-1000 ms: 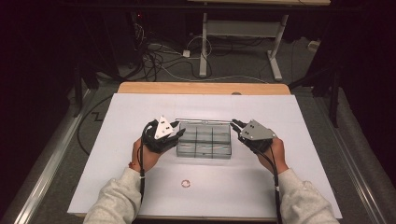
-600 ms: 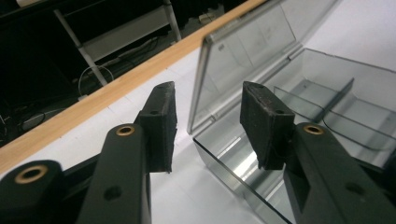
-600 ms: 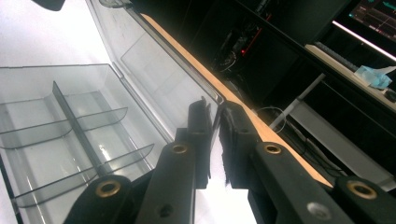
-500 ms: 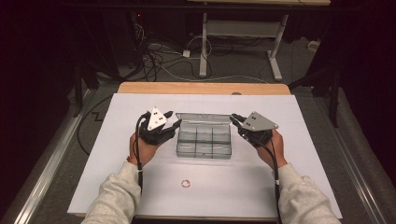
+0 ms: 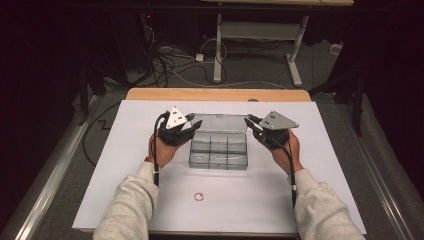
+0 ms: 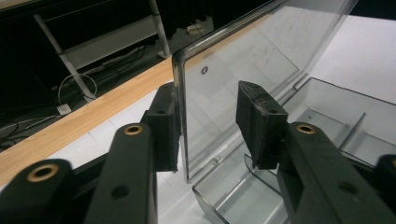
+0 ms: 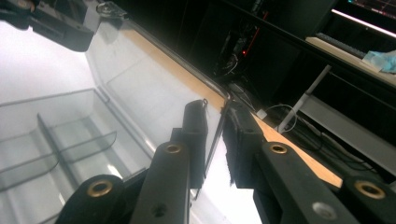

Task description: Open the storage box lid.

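Holding both forearms level either side of the clear box (image 5: 218, 150), I pinch its raised lid (image 5: 220, 122) with my right gripper (image 5: 251, 123); my left gripper (image 5: 190, 121), jaws just closing, straddles the lid's other edge, one pad apart.

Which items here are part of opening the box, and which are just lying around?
In use:
clear compartment box
its raised lid
left gripper
right gripper

Lying about:
small ring on the white sheet
cables on the floor
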